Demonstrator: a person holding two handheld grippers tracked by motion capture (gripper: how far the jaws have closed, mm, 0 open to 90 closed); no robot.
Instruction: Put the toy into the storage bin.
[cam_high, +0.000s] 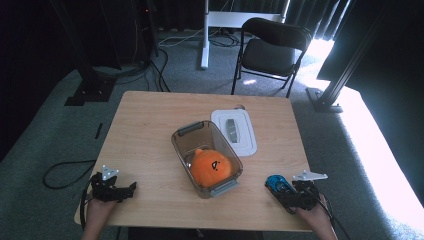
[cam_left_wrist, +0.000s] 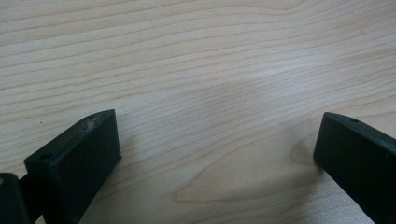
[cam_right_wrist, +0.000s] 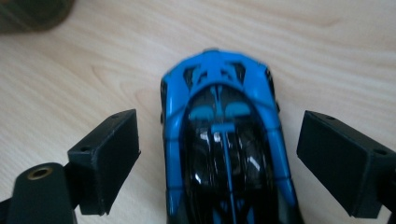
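Observation:
A blue and black toy car (cam_right_wrist: 226, 140) lies on the wooden table (cam_high: 150, 125), between the spread jaws of my right gripper (cam_right_wrist: 219, 154), which stands open with a gap on each side of the car. In the high view the toy car (cam_high: 274, 183) sits near the front right edge, just ahead of the right gripper (cam_high: 287, 196). My left gripper (cam_high: 125, 190) rests at the front left corner, open, with bare wood between its jaws (cam_left_wrist: 217, 154). A clear plastic bin (cam_high: 186, 141) at the table's middle holds an orange plush toy (cam_high: 211, 167).
A white lid (cam_high: 246, 137) with a grey handle lies flat just right of the bin. A black folding chair (cam_high: 272, 47) stands beyond the far edge. Cables run over the carpet at left. Bright sunlight falls on the floor at right.

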